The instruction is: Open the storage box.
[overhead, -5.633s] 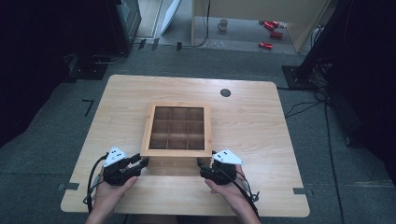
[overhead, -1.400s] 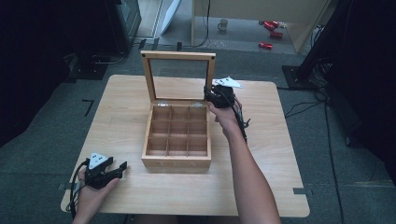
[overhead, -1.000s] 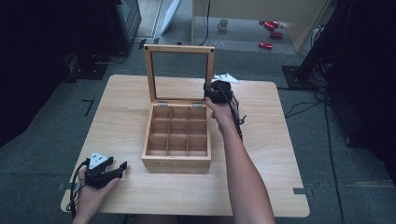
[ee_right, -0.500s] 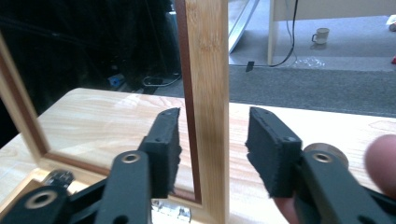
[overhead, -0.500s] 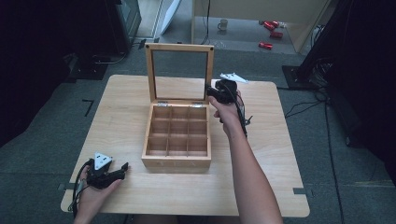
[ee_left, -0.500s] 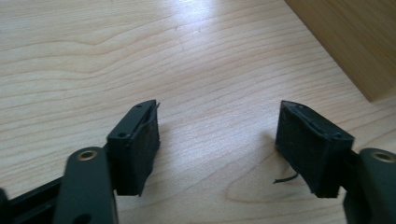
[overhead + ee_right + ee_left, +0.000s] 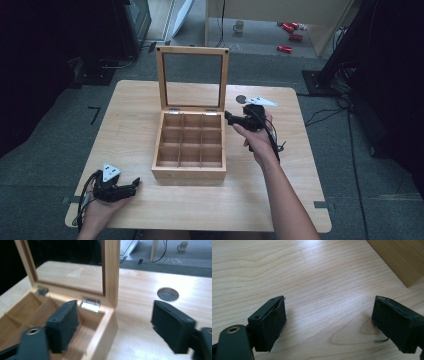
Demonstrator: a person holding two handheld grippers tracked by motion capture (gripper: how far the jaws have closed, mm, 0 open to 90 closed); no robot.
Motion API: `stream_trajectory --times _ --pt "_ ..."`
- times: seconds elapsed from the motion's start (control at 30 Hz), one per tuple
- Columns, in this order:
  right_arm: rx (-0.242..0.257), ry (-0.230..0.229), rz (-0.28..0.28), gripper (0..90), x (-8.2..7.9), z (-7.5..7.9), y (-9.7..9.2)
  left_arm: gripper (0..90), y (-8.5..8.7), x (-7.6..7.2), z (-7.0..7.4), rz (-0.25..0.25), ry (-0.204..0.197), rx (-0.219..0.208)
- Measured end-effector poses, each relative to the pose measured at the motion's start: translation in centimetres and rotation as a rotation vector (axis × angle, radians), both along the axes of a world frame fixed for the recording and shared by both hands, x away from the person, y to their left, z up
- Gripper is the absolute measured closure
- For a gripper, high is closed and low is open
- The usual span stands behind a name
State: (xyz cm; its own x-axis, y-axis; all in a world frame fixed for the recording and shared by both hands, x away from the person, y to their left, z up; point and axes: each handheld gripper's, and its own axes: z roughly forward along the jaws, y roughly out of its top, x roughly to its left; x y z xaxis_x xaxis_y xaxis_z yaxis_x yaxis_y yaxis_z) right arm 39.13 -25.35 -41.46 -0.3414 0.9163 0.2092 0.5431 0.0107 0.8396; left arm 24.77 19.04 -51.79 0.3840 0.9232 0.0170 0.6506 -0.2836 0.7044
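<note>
A wooden box (image 7: 189, 172) with several empty compartments stands mid-table, its glass-paned lid (image 7: 161, 80) upright on its hinges. My right gripper (image 7: 228, 118) hovers just right of the box's back right corner, apart from the lid. Its jaws have just been opening and now stand open. In the right gripper view that corner (image 7: 110, 322) and the lid's frame (image 7: 111, 270) lie ahead between the pads (image 7: 172, 326), untouched. My left gripper (image 7: 135, 184) rests near the table's front left. Its jaws have also just been opening, with only bare table (image 7: 312, 277) between them (image 7: 329, 325). The box's corner (image 7: 402, 260) lies ahead of it.
A round cable hole (image 7: 241, 99) sits in the table behind the right gripper. Bare wood stretches on both sides of the box. Beyond the table's far edge are a mug (image 7: 239, 25) and red items (image 7: 287, 30) on the floor.
The right gripper has let go of the lid's right edge, opened and drawn back to the right and nearer the person. The lid stays upright. The left hand has kept its place.
</note>
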Motion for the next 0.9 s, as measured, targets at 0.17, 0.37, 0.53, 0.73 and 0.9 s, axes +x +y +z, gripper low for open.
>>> stream_trajectory --times 0.17,0.37,0.53,0.73,0.9 --pt "0.007 0.017 0.026 12.7 -2.0 -0.4 -1.0 10.1 0.0 0.0 0.0 0.01 0.004 0.001" --pt "-0.006 0.027 0.037 10.3 -4.5 -1.6 -2.1 8.0 0.0 0.0 0.0 0.016 0.008 0.003" --pt "-0.029 0.039 0.021 9.6 -6.4 -2.8 -3.5 7.7 0.0 0.0 0.0 0.017 0.009 0.003" --pt "-0.035 0.053 -0.014 9.6 -8.6 -4.3 -5.7 7.8 0.0 0.0 0.0 0.017 0.009 0.003" --pt "-0.039 0.07 -0.046 9.6 -10.5 -5.4 -7.6 7.8 0.0 -0.1 0.0 0.016 0.009 0.003"
